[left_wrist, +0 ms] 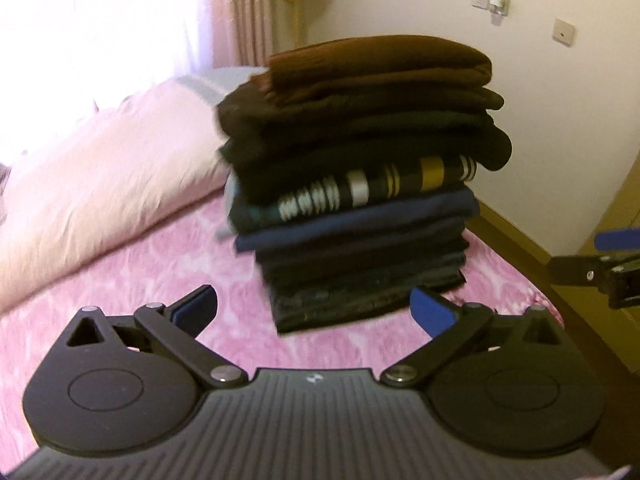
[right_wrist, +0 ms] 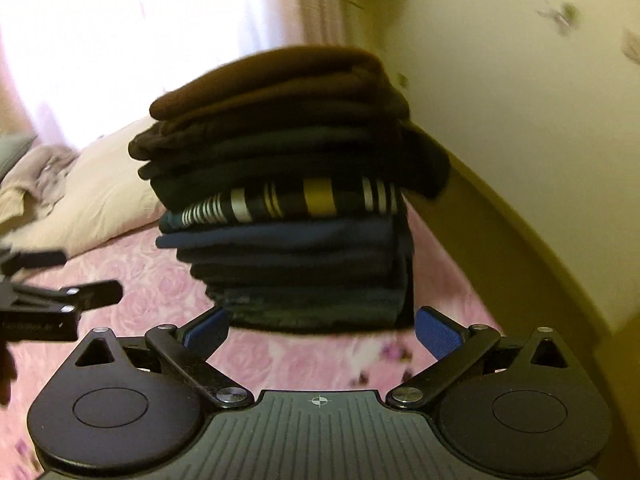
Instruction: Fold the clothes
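Jaws on your left gripper (left_wrist: 314,310) and right gripper (right_wrist: 320,330) gape empty; take the soft, topple-prone stack (left_wrist: 360,184) at 12 o'clock by its base.

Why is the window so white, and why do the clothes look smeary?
Left wrist view: daylight washes the window out to plain white, and the pile of clothes is smeared, mostly at its left edge. Right wrist view: the window glares white too, the pile is blurred, and the fisheye lens bends the wall into a curve.
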`<state>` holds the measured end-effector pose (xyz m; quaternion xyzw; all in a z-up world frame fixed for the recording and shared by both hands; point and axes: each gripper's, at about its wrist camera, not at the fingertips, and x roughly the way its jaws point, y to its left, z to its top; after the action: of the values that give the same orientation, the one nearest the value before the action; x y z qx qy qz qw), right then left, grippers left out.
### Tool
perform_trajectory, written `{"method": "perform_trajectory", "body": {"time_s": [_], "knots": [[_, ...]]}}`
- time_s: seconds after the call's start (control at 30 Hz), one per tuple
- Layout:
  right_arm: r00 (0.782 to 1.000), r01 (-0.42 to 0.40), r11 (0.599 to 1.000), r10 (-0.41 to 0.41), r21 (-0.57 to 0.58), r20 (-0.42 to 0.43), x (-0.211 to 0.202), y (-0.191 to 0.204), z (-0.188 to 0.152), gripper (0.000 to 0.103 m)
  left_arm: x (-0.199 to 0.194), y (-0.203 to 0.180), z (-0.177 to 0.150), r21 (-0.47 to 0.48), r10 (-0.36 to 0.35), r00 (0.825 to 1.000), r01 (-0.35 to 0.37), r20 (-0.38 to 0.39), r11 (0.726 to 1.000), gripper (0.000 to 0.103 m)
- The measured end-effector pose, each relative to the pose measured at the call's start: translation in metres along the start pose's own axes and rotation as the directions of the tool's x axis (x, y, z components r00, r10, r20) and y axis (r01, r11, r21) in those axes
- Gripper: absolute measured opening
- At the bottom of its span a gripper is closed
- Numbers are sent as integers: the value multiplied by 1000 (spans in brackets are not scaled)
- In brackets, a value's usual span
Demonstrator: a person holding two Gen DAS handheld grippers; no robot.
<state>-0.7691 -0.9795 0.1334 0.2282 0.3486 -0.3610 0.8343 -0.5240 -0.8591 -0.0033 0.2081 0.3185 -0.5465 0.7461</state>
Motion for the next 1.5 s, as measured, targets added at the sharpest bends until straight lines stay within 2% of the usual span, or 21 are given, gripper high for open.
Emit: {"method": "perform_trajectory", "body": {"time_s": [0.1,0.27,0.57,0.9,1.13,1.5], "knots": [[1000,21,999,-21,31,3,-18,17,-19,102,-21,12,-17,-48,-13,1000,12,-15,999,101],[999,47,997,-48,57,22,-47,43,-46,102,-53,16,-38,-56,-24,1000,23,-11,998,101],[999,47,998,-48,47,24,-75,62,-67,102,-90,7,-55,-88,-43,999,44,6,995,101],[1000,15,1000,-15,-16,2,-80,44,-69,102,-94,-21,-59,-167,12,1000,-12,-5,986,101],[1000,-14,999,12,-48,-23,-80,25,-72,102,-94,-45,-67,-186,36,998,-43,-45,982,100],[999,-47,997,46,-56,-26,-79,11,-72,102,-93,-63,-66,-173,74,995,-83,-60,981,101]]}}
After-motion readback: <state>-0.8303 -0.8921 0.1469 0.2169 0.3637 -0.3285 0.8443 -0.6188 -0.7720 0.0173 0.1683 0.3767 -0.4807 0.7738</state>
